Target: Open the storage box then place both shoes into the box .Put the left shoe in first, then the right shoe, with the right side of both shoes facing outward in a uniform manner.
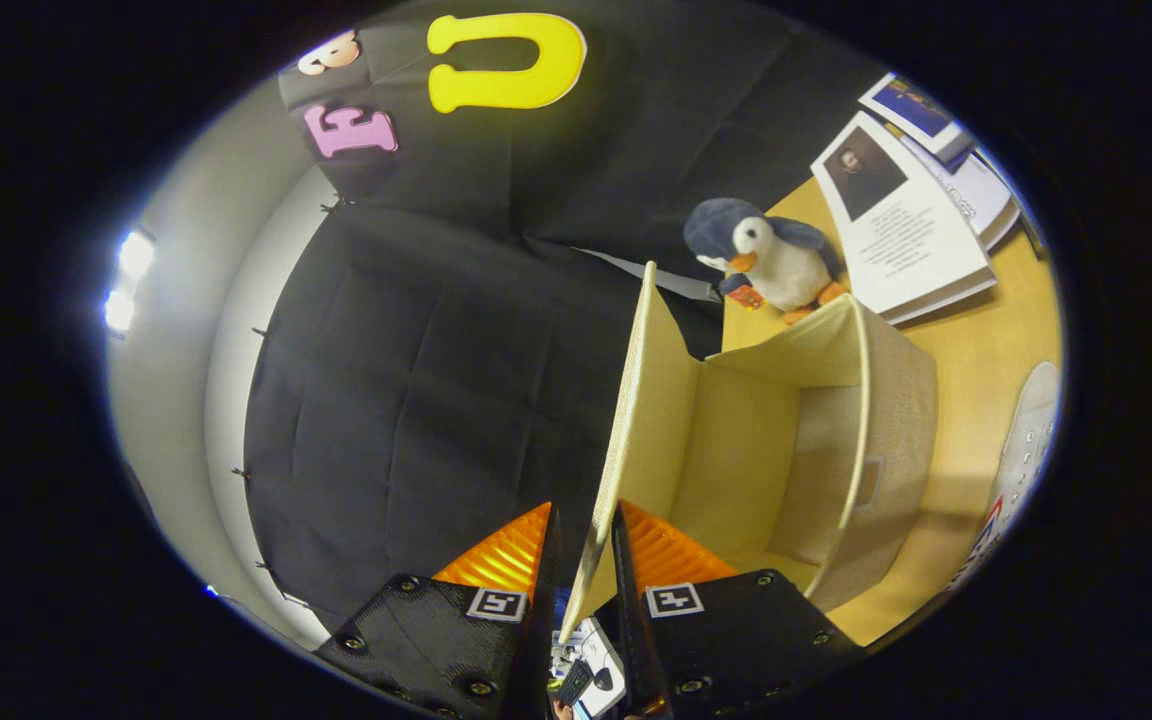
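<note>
The claw (584,545) is closed on the lid (636,420) of the storage box (836,440), one finger at each side of the raised flap. The box stands open on the bench (986,350). Beyond it sit a plush penguin (771,258) and some books (901,225). A white shoe (1021,450) lies beside the box.

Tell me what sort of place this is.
Likely a staged recording booth, not a home: black cloth wall, wooden table with a plush penguin and booklets. The claw grips the storage box's lid.
</note>
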Available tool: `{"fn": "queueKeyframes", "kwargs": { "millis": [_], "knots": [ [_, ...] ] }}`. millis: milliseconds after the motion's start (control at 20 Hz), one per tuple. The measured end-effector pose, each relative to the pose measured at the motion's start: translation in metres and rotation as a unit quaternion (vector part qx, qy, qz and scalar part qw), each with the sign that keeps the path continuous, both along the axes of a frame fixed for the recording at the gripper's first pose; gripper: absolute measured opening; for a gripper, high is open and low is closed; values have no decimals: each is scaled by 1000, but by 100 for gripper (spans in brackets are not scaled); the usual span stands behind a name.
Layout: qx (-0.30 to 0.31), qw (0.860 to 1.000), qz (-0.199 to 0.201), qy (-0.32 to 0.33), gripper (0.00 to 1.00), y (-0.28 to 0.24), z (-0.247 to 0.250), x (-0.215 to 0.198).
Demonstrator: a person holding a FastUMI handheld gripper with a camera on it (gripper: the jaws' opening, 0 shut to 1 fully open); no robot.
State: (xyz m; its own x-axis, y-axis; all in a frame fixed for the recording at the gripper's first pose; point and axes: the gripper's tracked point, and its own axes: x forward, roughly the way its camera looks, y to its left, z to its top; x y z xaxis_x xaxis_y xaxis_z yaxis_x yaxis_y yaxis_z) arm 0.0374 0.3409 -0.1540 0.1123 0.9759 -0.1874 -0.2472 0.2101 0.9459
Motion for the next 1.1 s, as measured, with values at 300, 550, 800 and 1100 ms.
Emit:
{"fn": "queueKeyframes", "kwargs": {
  "millis": [300,550,800,1100],
  "knots": [
    [9,999,44,-25,29,70,33,-6],
    [-6,996,79,-50,29,139,38,-12],
    [-44,993,85,-62,29,195,17,-7],
    [-85,993,71,-46,75,208,9,-4]
  ]
}}
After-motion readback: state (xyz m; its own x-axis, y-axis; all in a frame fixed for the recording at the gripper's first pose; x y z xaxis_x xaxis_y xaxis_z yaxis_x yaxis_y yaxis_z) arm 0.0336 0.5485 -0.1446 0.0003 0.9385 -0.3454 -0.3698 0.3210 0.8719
